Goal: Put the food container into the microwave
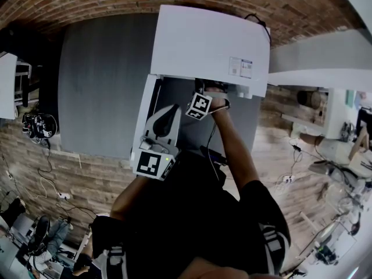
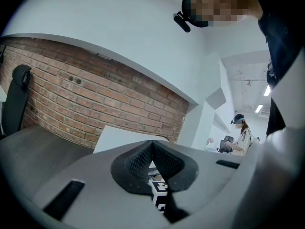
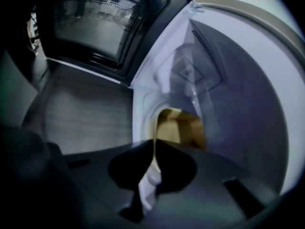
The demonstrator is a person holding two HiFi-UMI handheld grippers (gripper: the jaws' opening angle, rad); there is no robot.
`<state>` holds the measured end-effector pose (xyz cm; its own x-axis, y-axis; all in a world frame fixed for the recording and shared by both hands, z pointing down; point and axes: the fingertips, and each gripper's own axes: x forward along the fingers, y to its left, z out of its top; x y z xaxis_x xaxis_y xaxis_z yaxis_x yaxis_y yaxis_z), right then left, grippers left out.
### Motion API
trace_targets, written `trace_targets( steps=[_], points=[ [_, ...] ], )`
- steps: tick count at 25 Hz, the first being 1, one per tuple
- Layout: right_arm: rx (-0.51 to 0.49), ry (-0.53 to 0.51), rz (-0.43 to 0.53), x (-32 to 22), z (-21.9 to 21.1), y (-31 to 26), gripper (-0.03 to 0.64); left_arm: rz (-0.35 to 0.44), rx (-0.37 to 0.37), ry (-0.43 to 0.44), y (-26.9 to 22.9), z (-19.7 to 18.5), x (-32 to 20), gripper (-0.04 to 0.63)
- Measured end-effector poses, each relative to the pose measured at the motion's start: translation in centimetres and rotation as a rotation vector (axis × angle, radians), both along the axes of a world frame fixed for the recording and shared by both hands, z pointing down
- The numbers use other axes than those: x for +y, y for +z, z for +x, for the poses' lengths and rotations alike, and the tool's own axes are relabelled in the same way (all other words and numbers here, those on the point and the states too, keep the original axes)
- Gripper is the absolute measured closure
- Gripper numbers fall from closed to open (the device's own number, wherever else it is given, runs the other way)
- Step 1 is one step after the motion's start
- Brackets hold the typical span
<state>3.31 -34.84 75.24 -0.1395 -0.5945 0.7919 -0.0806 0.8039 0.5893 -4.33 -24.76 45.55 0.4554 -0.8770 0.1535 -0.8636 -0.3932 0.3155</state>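
Microwave [image 1: 203,45]: door [image 3: 105,23] swung open.
Food container [image 3: 183,128]: inside the microwave's mouth, straight ahead of the jaws.
Right gripper [image 3: 153,146]: clamped on the container's rim, nearer the microwave.
Left gripper [image 2: 152,147]: jaws together, empty, outside the microwave.

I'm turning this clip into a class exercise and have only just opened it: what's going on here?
A person is loading a white microwave that stands on a grey table, its door swung open. The right gripper reaches into the cavity, jaws shut on the rim of a tan food container, which is inside the cavity but not released. The left gripper is shut on nothing and hangs near the door.
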Motion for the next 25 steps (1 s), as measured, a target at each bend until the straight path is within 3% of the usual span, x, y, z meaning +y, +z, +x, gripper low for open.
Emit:
trace_targets(
  steps=[11,13,15,25],
  points=[
    [-0.017,0.018,0.04,-0.3,-0.3,-0.3,0.577,-0.003,-0.002,0.001,0.2,-0.5,-0.2,0.561],
    [-0.022,0.02,0.054,-0.3,-0.4,-0.5,0.563,0.001,0.0,0.003,0.1,-0.4,-0.2,0.561],
    [-0.031,0.029,0.074,-0.3,-0.4,-1.0,0.508,0.001,0.001,0.006,0.1,-0.3,-0.1,0.561],
    [-0.073,0.056,0.104,1.3,0.1,-2.2,0.506,0.012,0.006,0.009,-0.6,0.0,1.0,0.561]
  ],
)
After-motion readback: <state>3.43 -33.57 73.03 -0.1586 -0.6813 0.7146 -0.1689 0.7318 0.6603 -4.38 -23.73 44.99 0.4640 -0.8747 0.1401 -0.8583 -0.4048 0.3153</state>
